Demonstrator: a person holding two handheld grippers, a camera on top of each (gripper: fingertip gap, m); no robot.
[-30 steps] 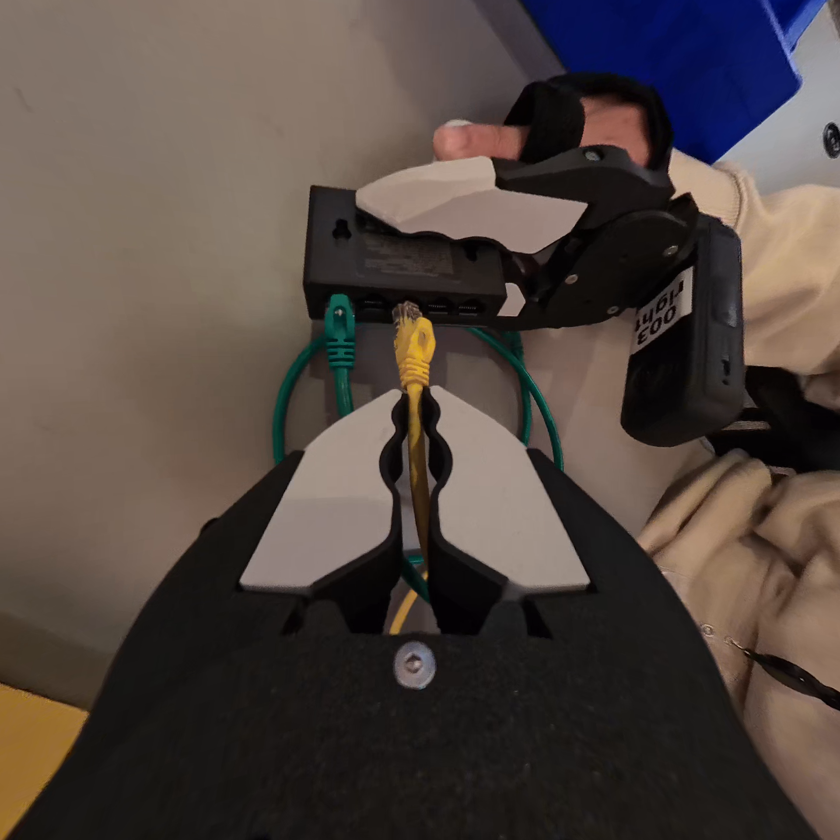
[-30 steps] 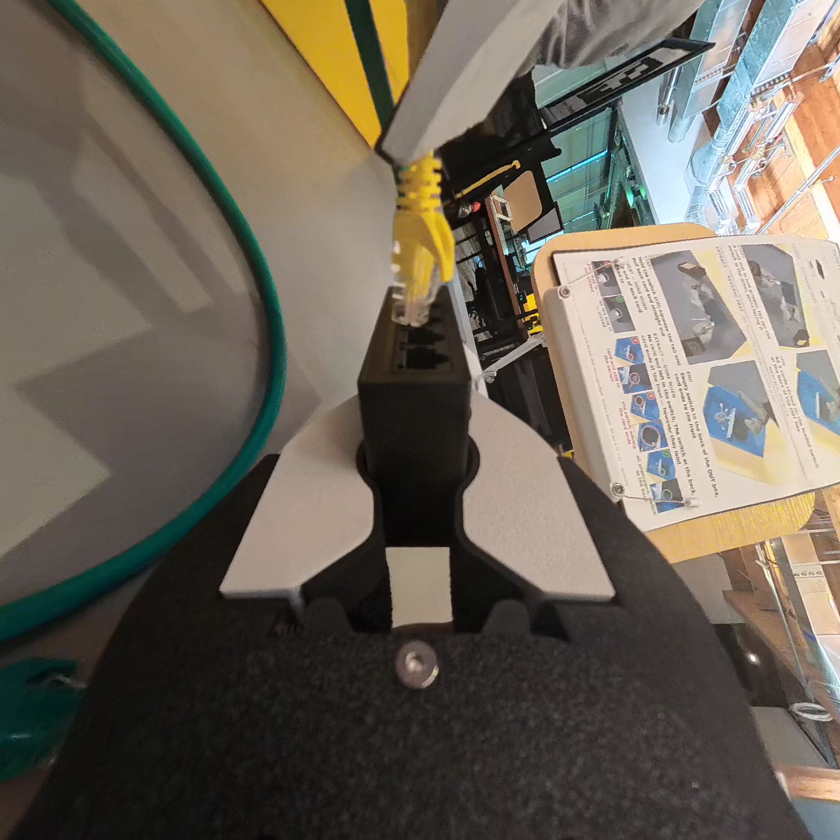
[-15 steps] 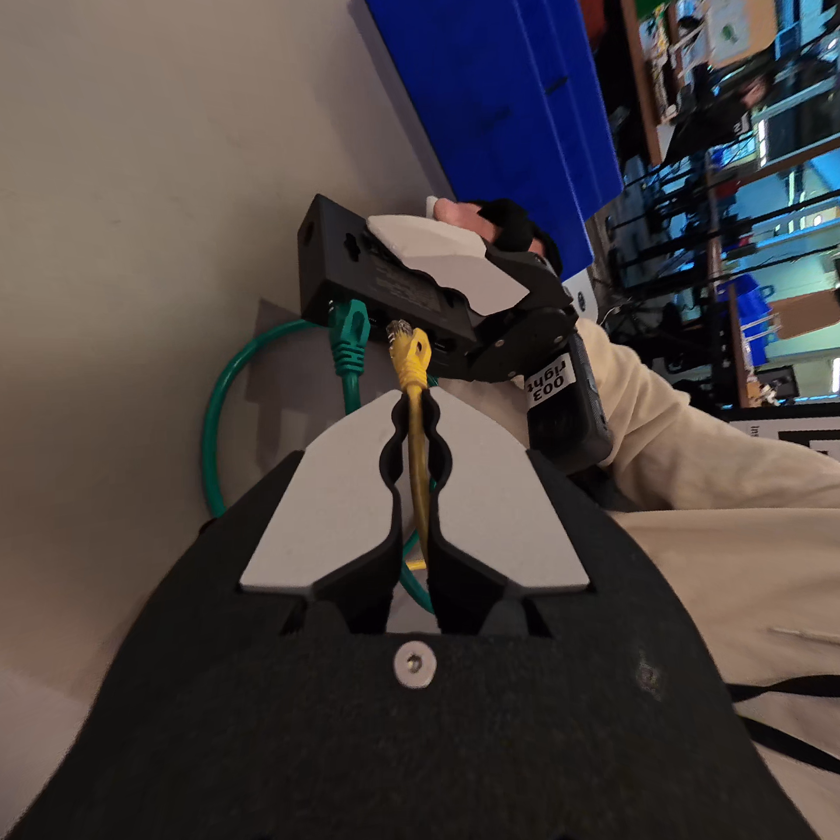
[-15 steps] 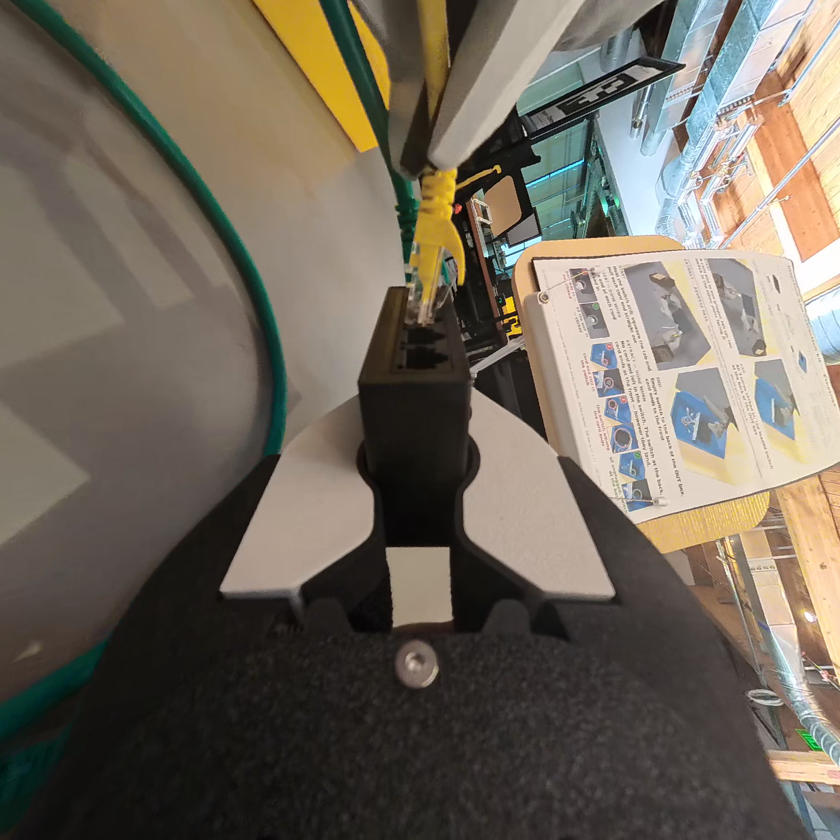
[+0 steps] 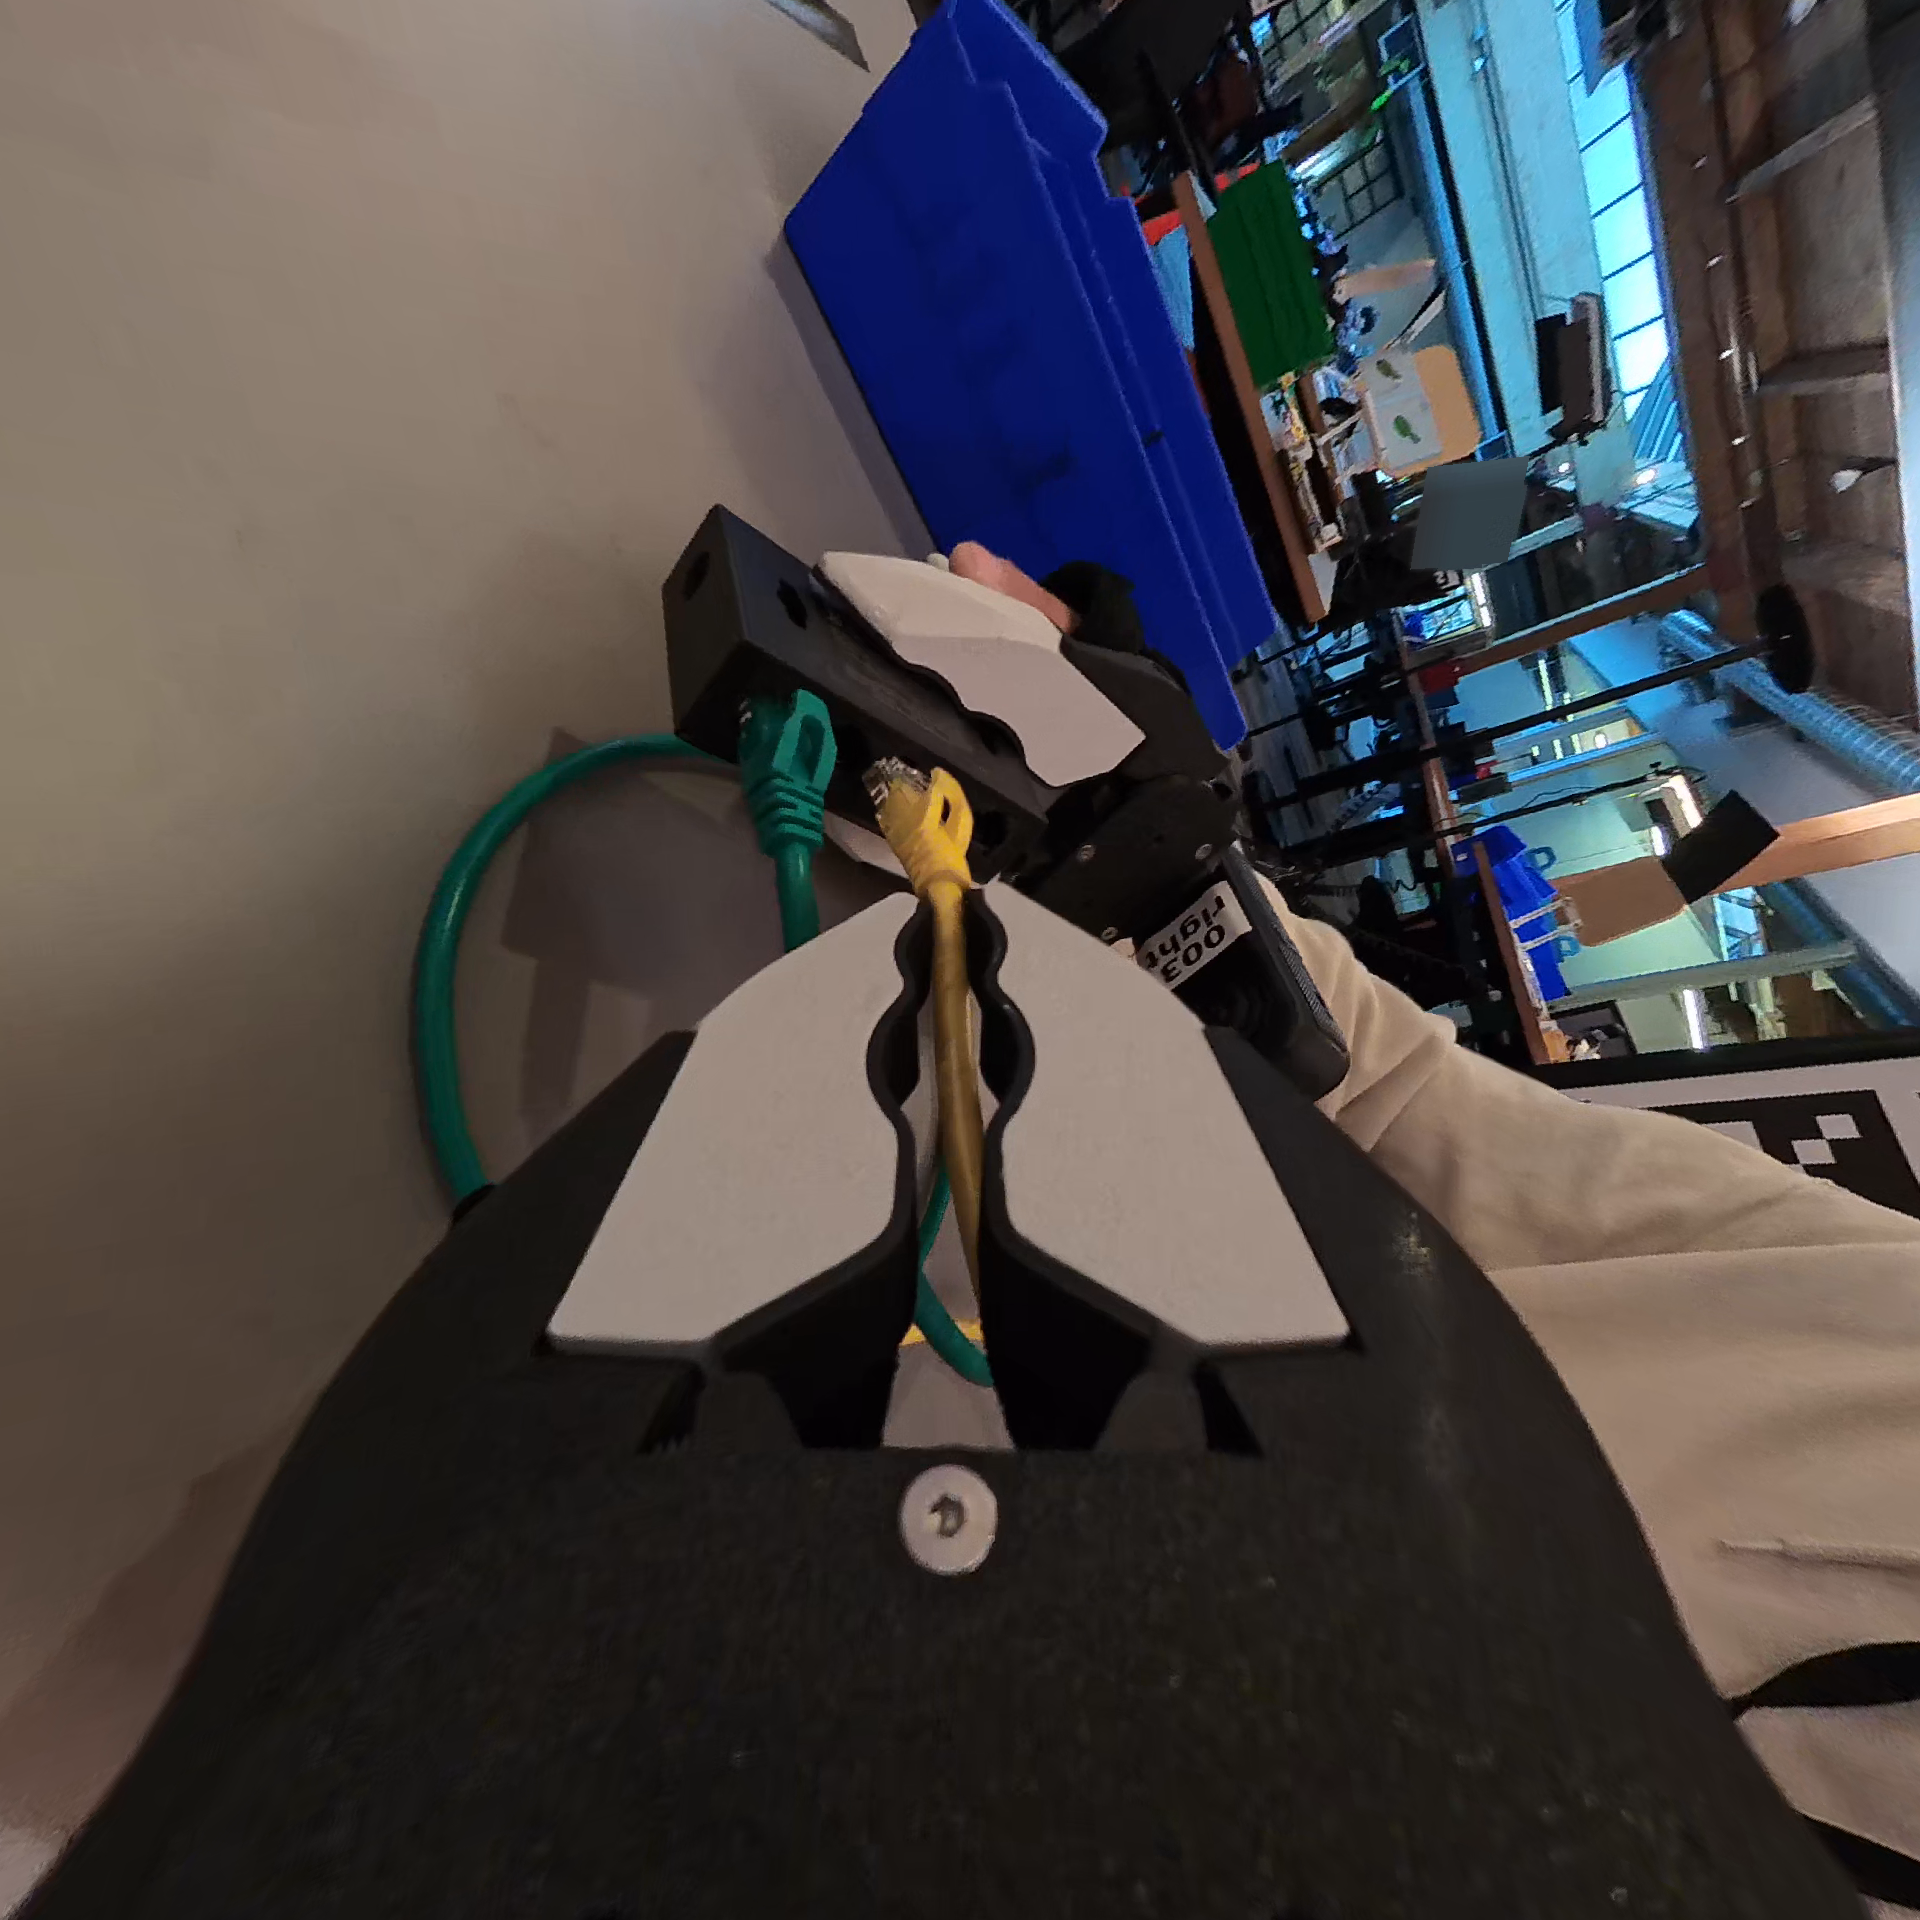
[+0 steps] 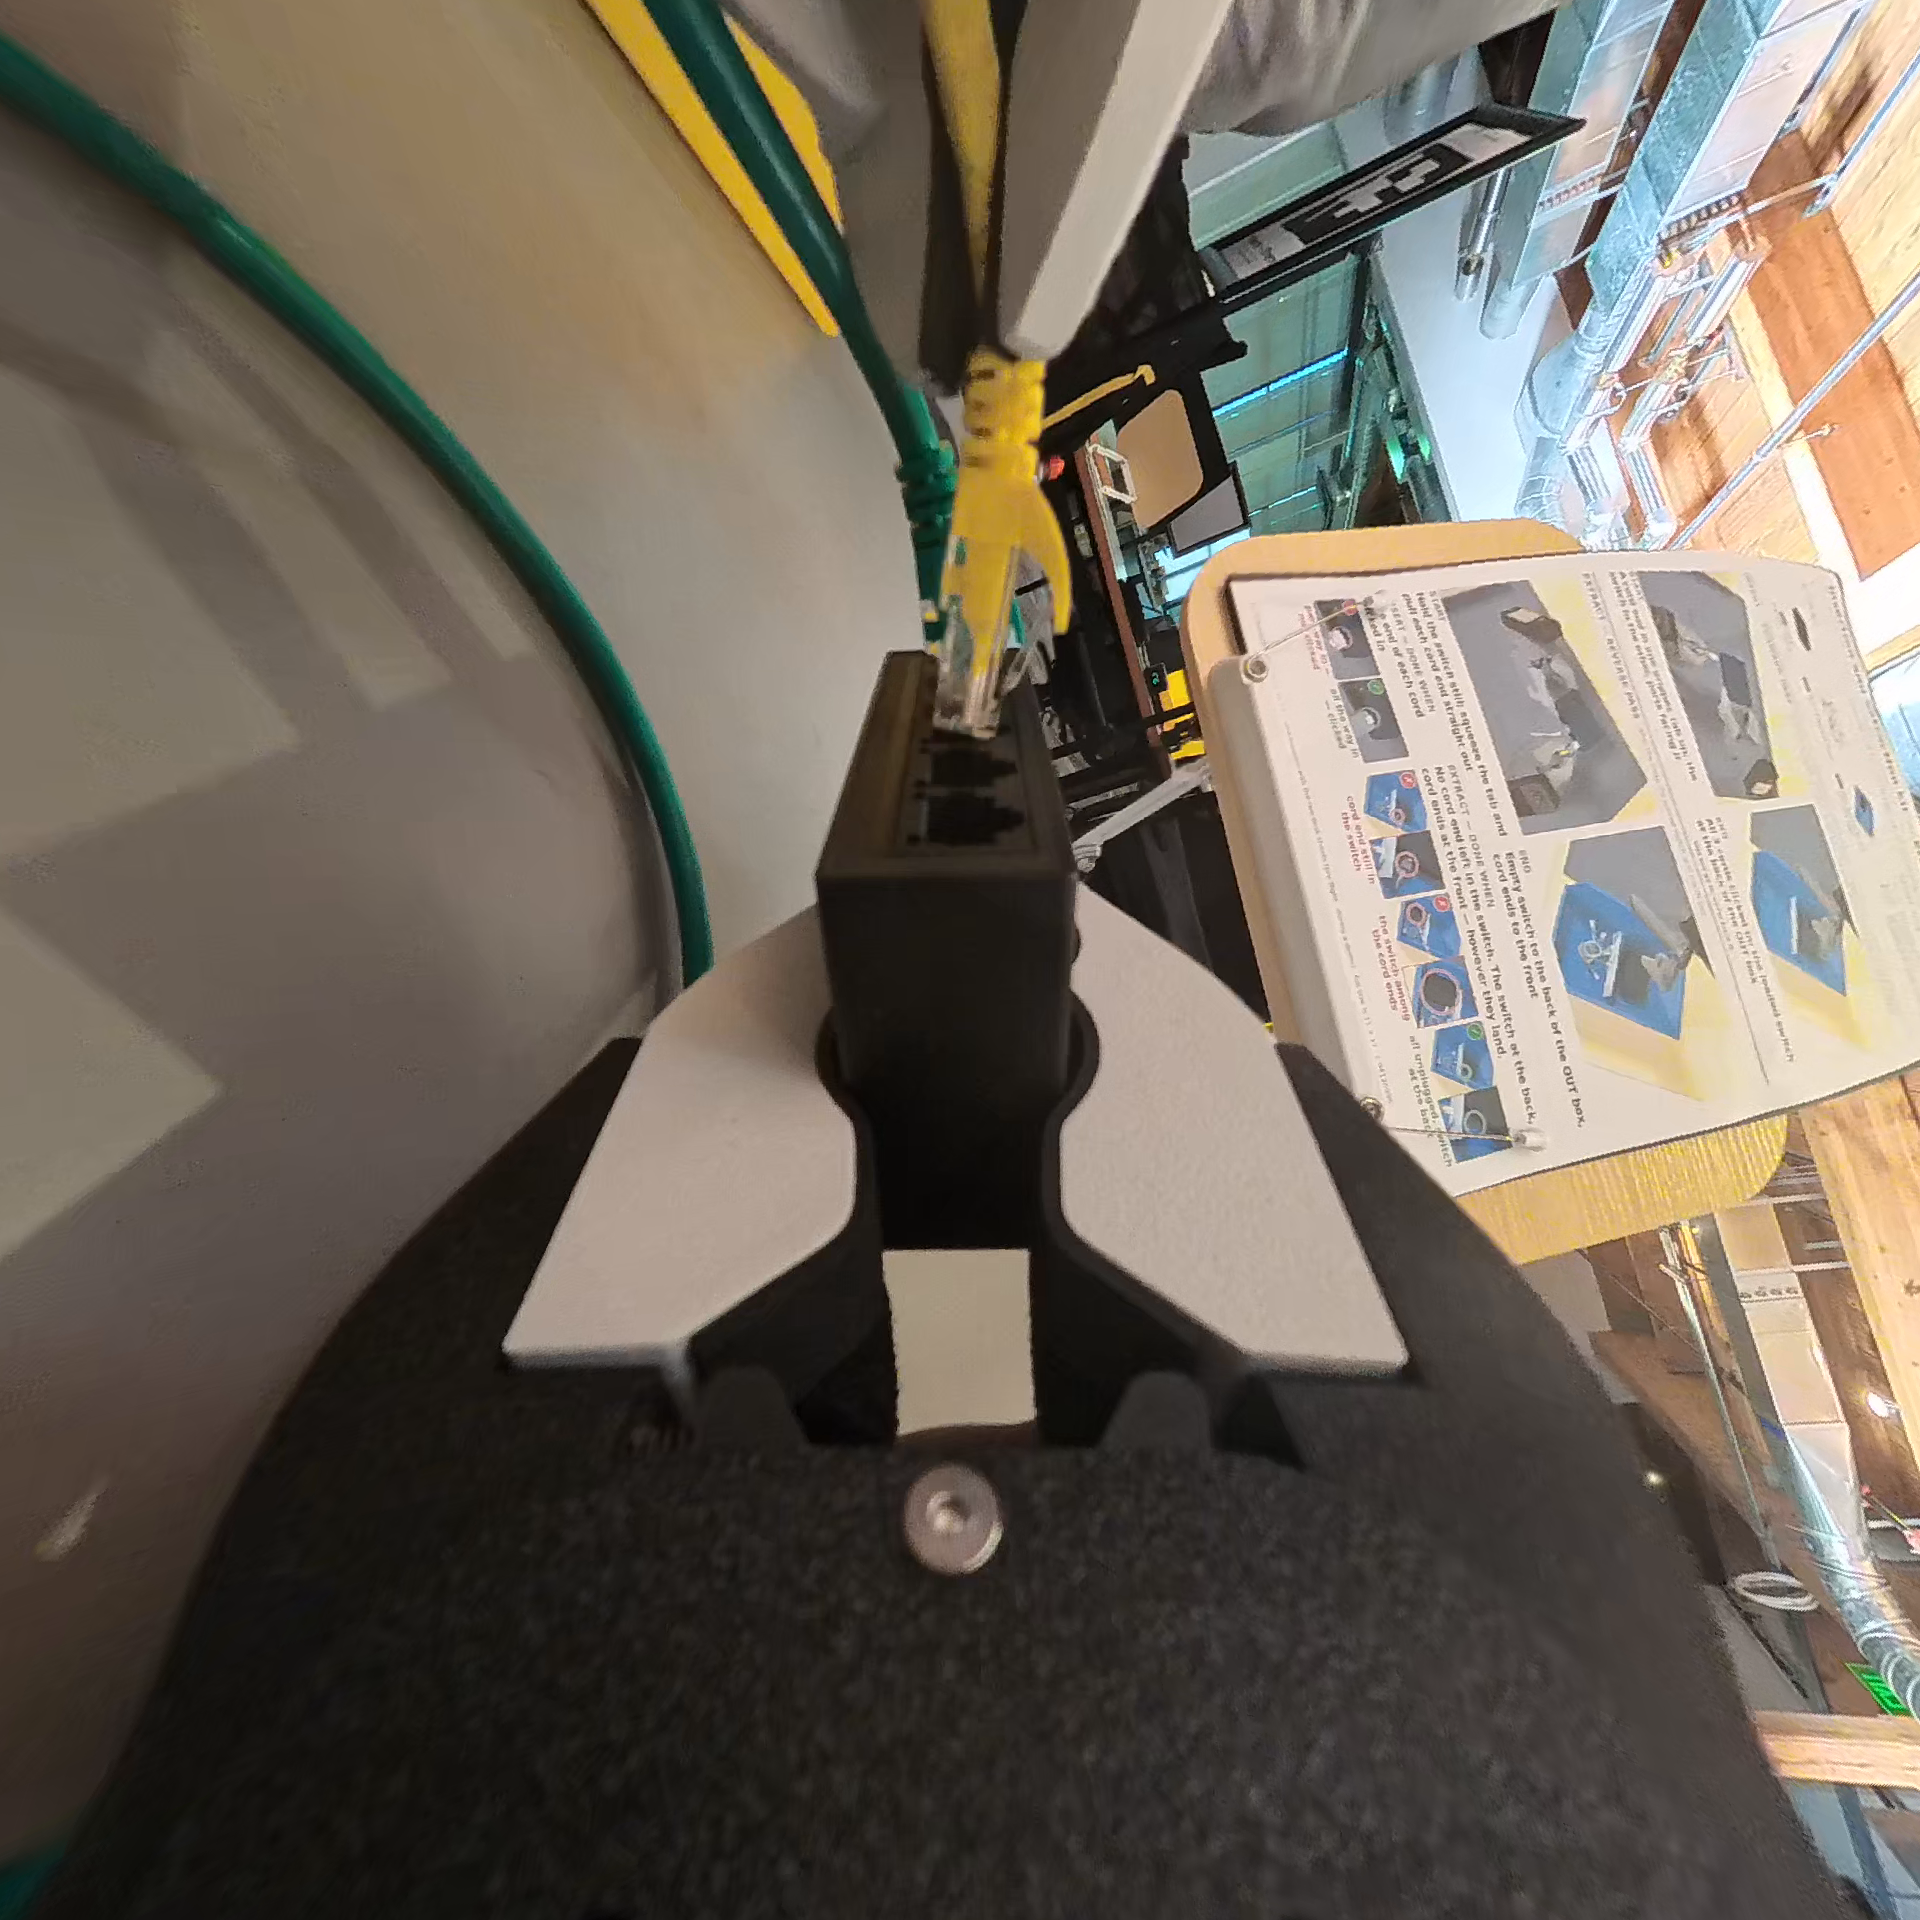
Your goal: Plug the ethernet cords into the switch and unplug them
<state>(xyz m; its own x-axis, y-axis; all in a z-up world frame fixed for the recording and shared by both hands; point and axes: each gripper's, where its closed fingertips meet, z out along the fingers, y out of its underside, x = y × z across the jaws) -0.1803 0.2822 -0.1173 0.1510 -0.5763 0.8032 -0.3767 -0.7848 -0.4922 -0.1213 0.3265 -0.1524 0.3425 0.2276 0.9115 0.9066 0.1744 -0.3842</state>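
The left gripper (image 5: 948, 914) had its fingers pinching the yellow ethernet cord (image 5: 954, 1049) just behind the boot. Just beyond the fingertips, the yellow plug (image 5: 914, 816) hung at the port row of the black switch (image 5: 821, 665), its clear tip at a port mouth but apparently not seated. To its left the green ethernet cord (image 5: 790, 769) sat plugged in, looping back over the table (image 5: 260, 520). The right gripper (image 6: 951, 997) had its fingers clamped on the switch's end, holding it off the table. One cord looked done; the yellow one remained, then the unplugging.
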